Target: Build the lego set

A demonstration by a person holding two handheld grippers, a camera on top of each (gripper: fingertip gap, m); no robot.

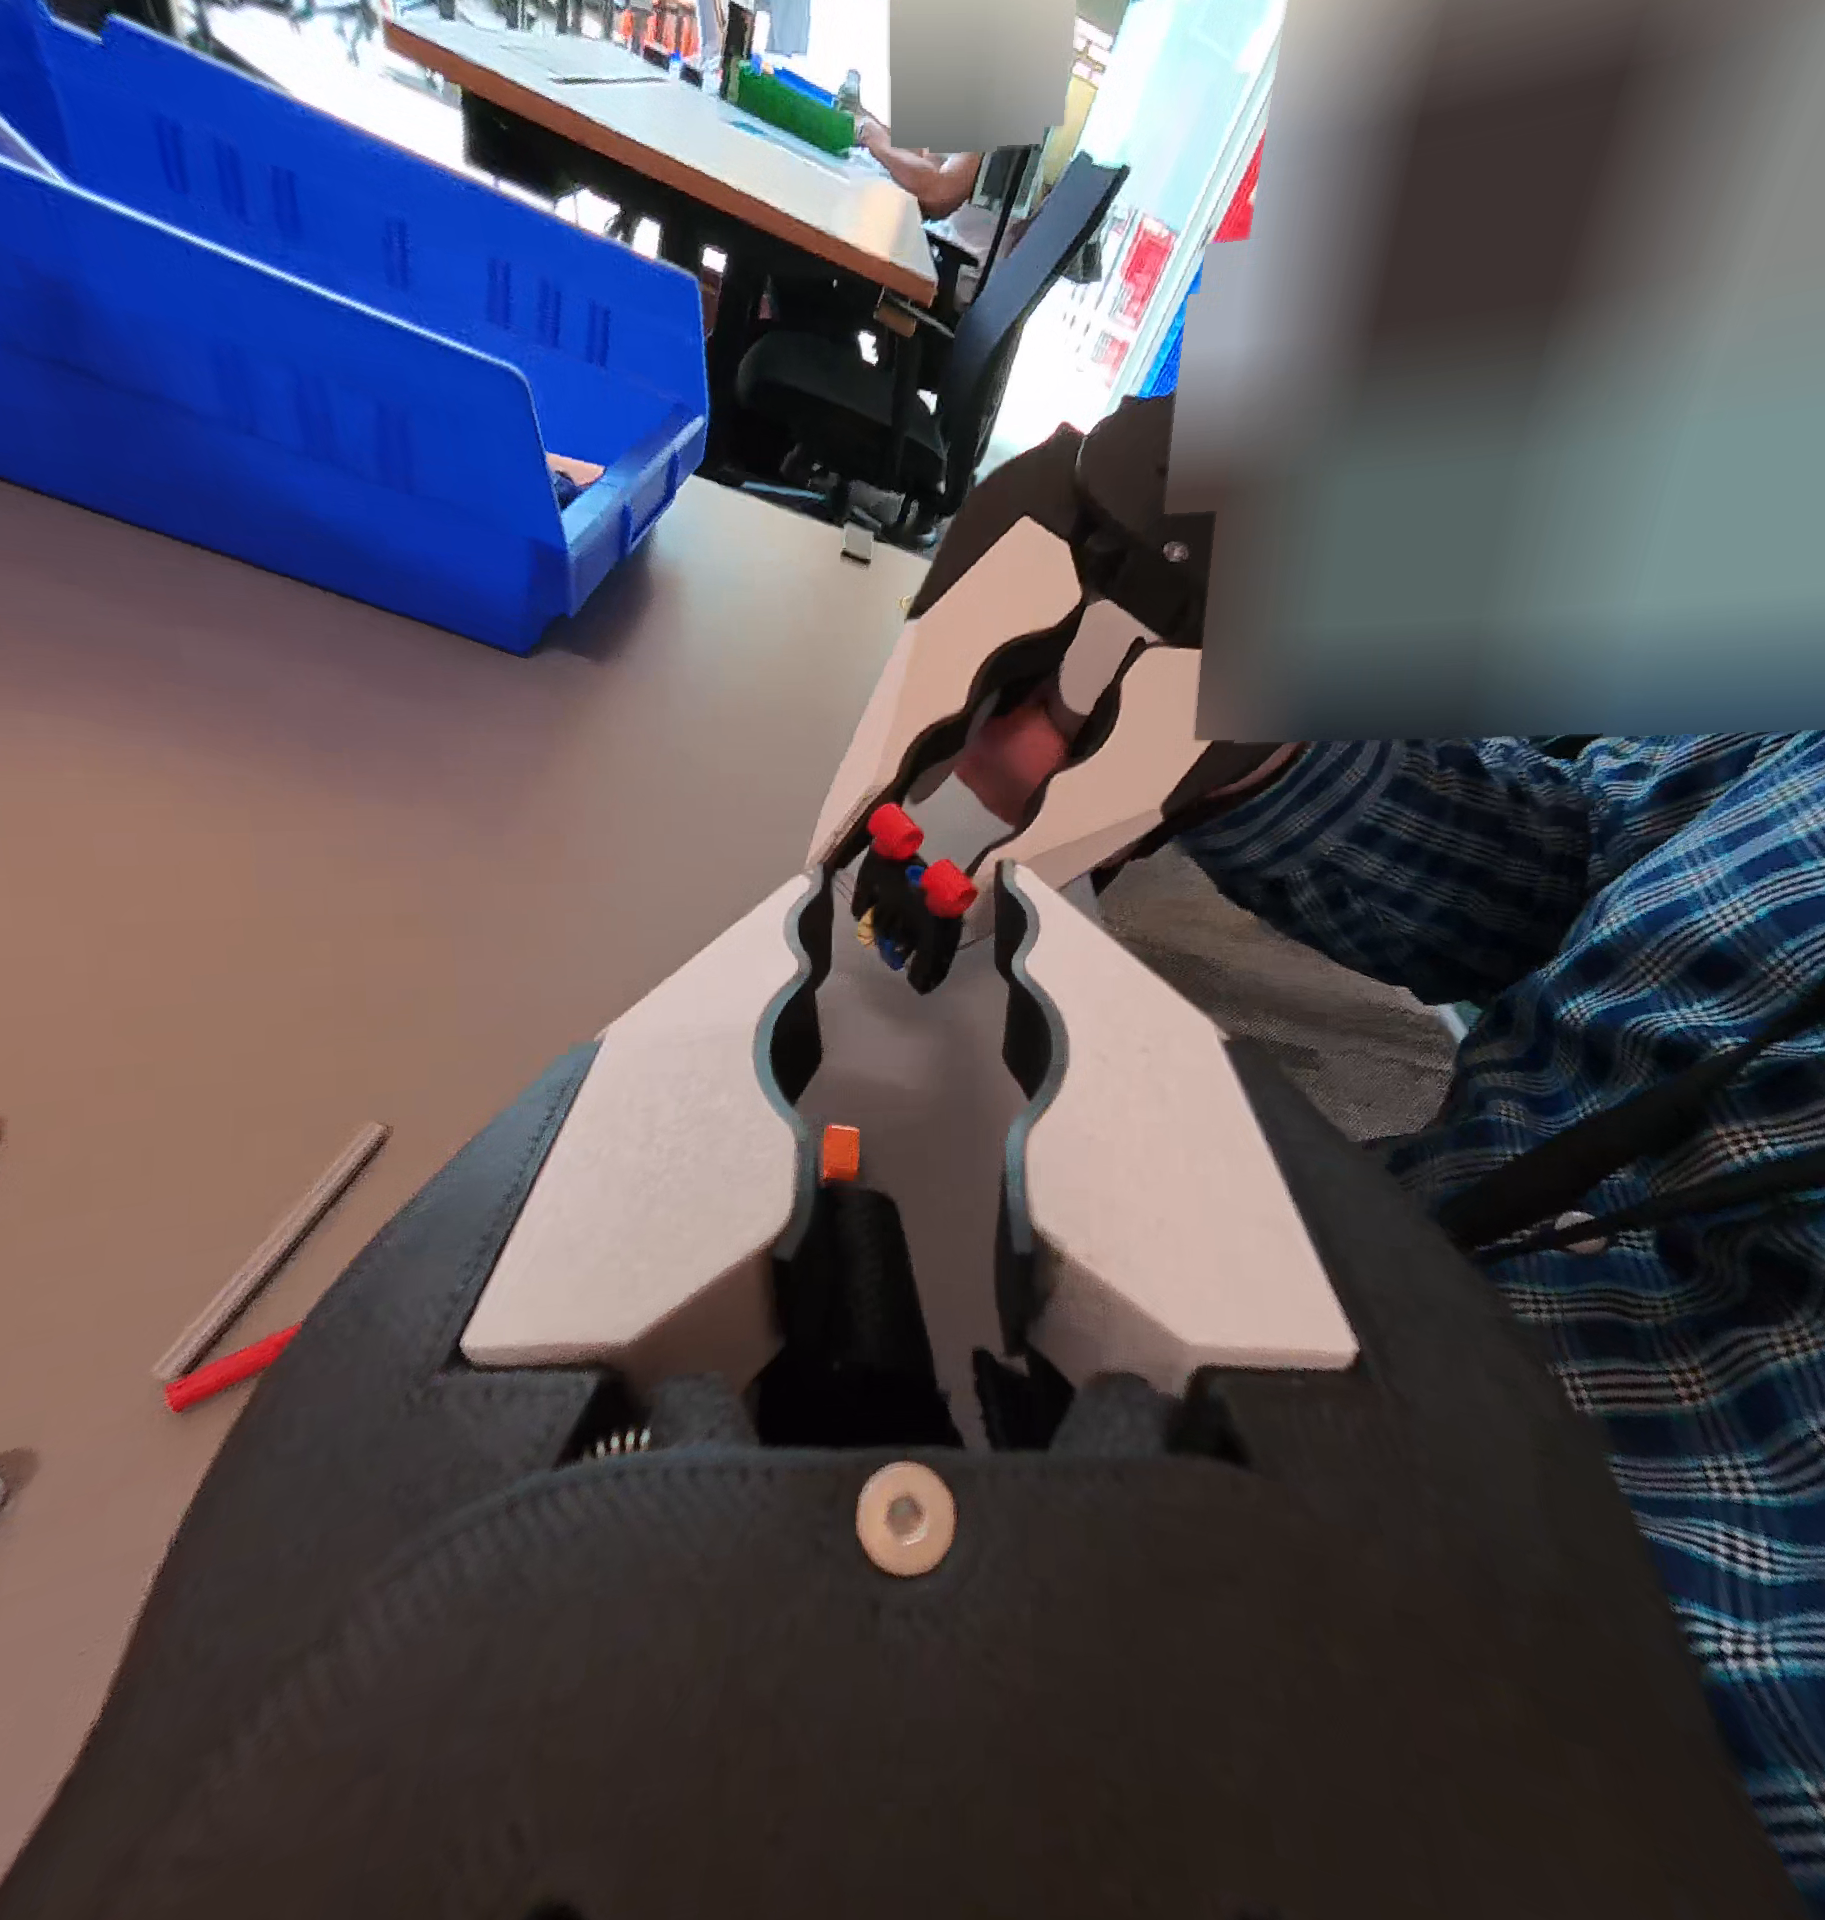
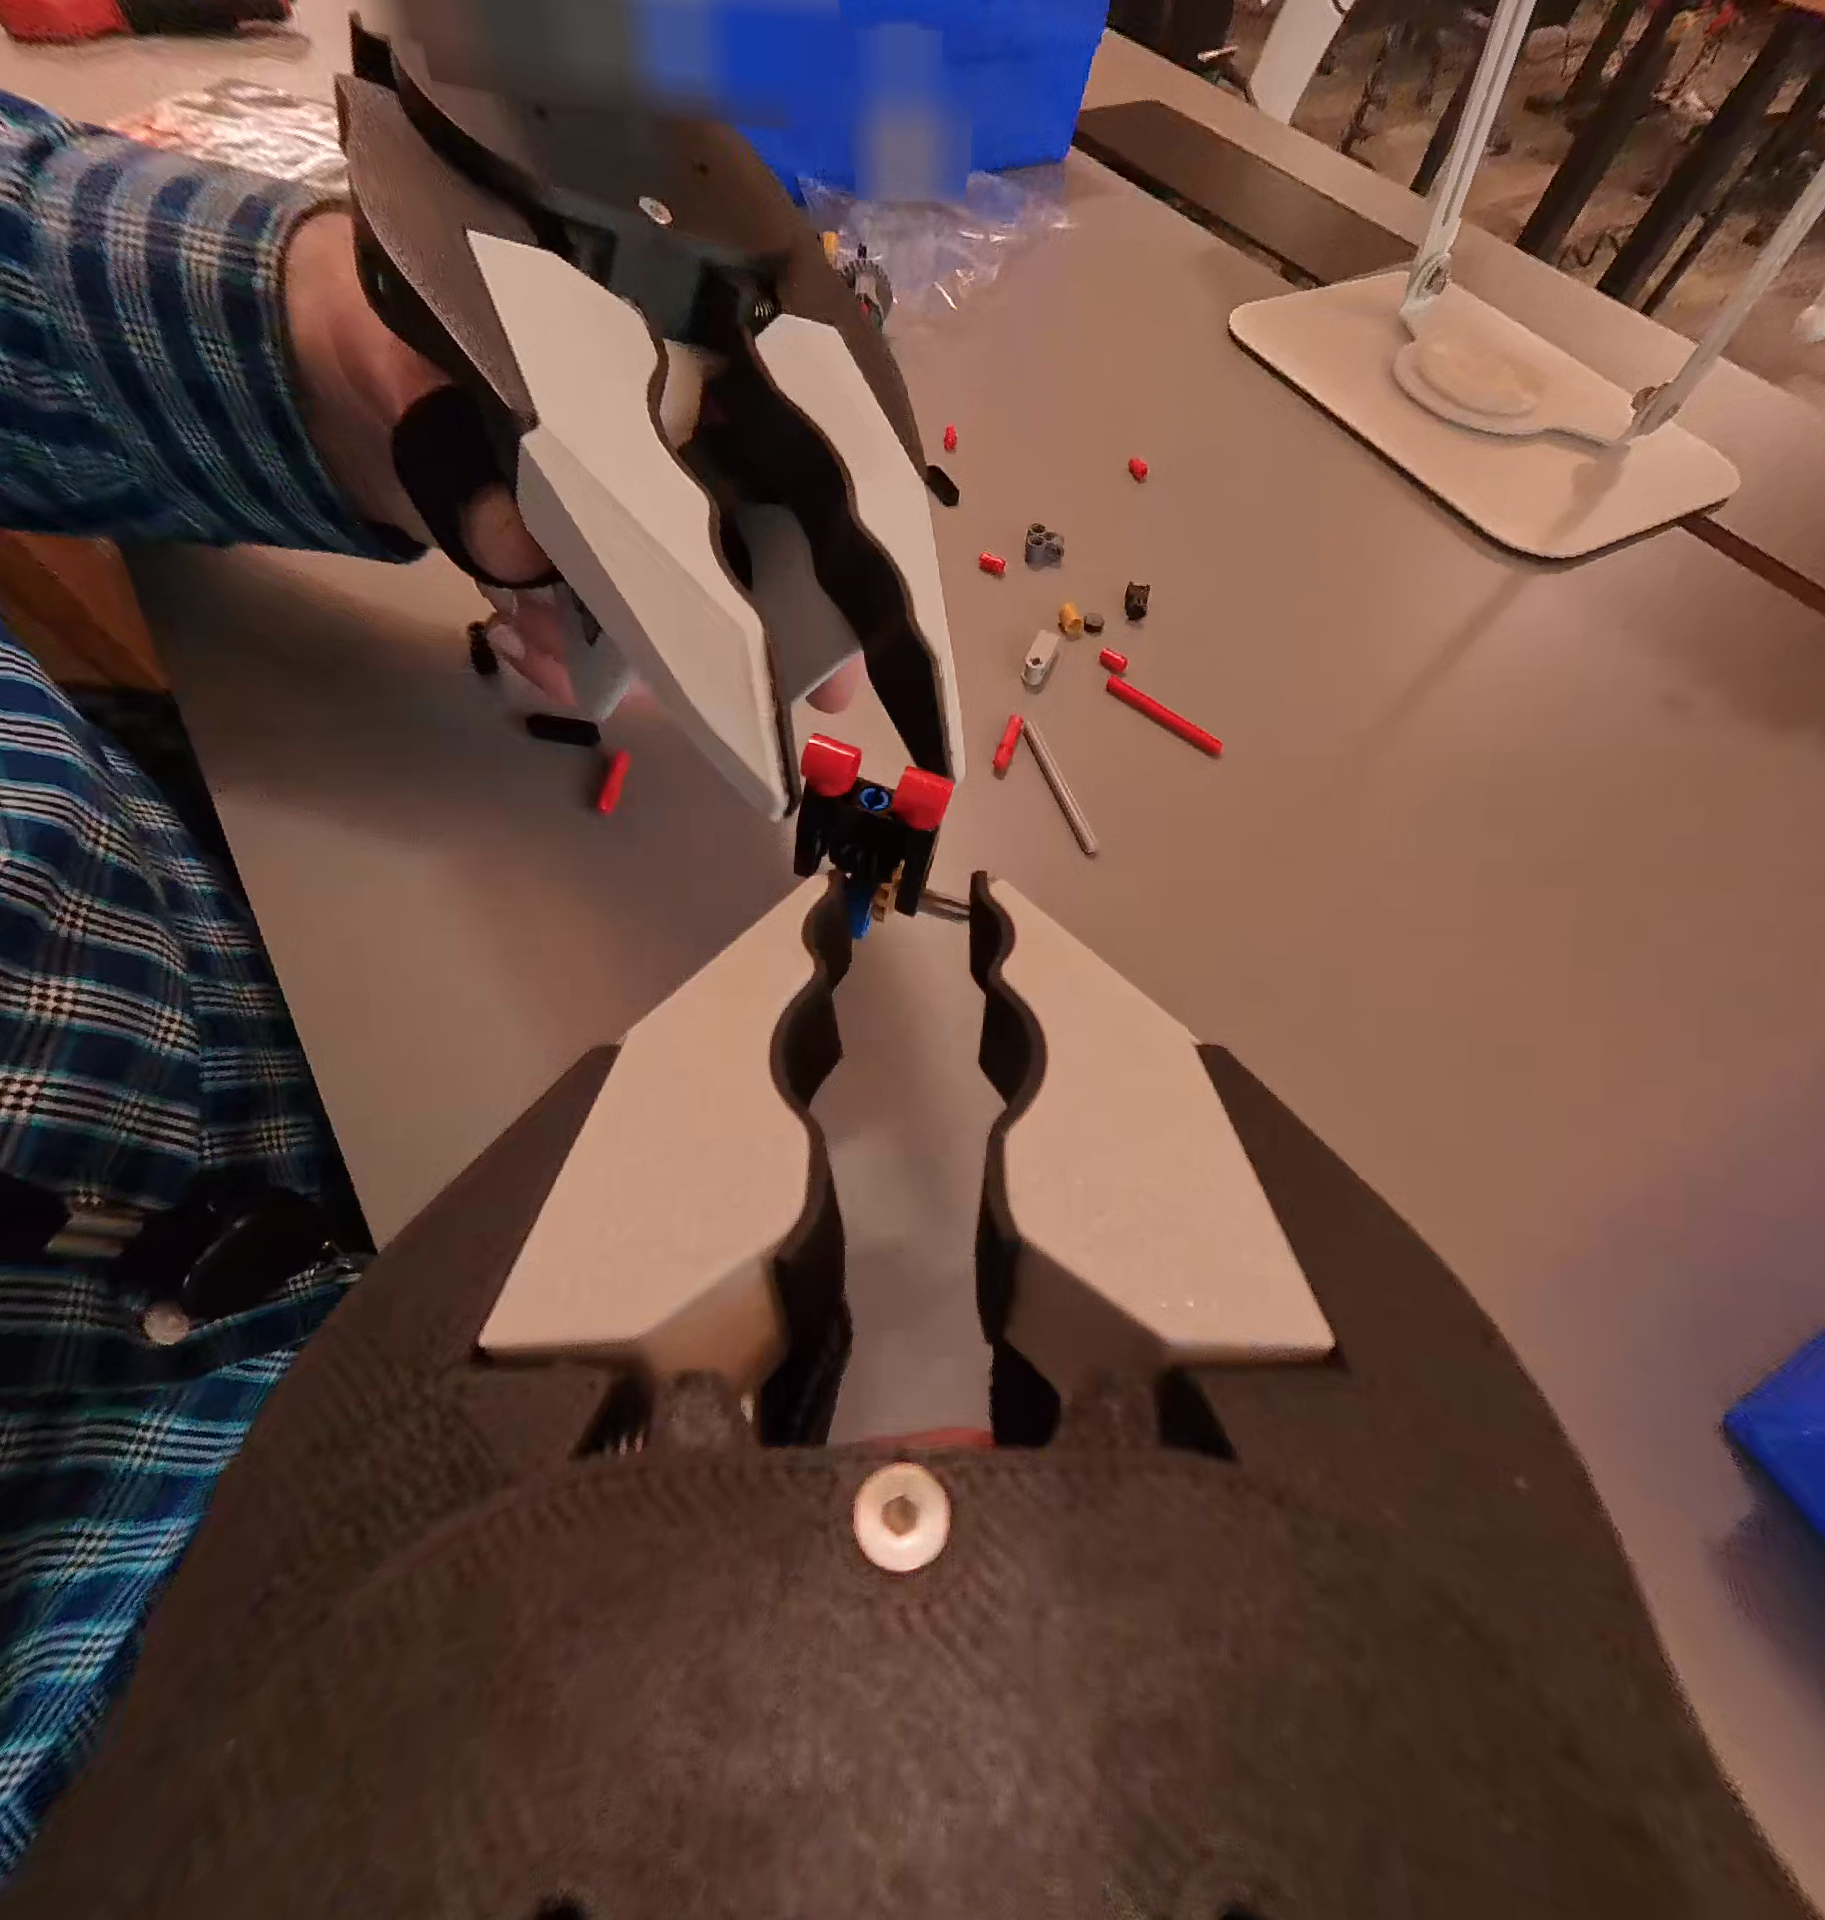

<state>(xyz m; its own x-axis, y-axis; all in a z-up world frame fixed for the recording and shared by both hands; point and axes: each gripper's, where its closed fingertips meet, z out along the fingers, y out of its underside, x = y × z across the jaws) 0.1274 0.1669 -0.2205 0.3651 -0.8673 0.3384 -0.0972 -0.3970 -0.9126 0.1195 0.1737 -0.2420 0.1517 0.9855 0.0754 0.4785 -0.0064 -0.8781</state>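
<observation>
Grey worktop (image 1: pixel 212 831), blue bin (image 1: pixel 295 343) at rear. Left wrist view: left gripper (image 1: pixel 908 883) parted, empty; black lego assembly (image 1: pixel 908 904) with red caps just beyond its fingers, held by the right gripper (image 1: pixel 913 847).

Right wrist view: right gripper (image 2: pixel 897 883) nips the assembly's lower end; loose pieces (image 2: pixel 1074 623) lie scattered beyond.

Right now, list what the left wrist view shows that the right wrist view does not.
Only the left wrist view: an orange piece deep between the left claw's fingers, and a second table with an office chair beside it.
Only the right wrist view: a white stand base, a clear plastic bag and small loose pieces scattered on the grey table.
Both: the black assembly with two red caps, up where the left claw and right claw meet, and a plaid sleeve.
</observation>
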